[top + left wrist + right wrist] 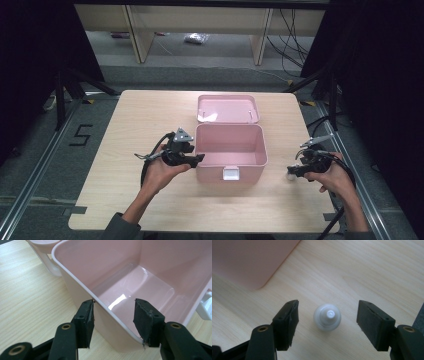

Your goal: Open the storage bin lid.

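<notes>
At centre frame we have the pink box [230, 150] already open, our left claw [113, 315] spread astride its wall without gripping, while our right claw [328, 322] gapes around the ungrasped white bottle [327, 317] awaiting pickup from the tabletop [130, 200].

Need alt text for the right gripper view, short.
A small white round-bodied plastic bottle stands on the pale wooden table between the open black jaws of the right claw, touching neither pad. A corner of the pink plastic box shows at upper left.
</notes>
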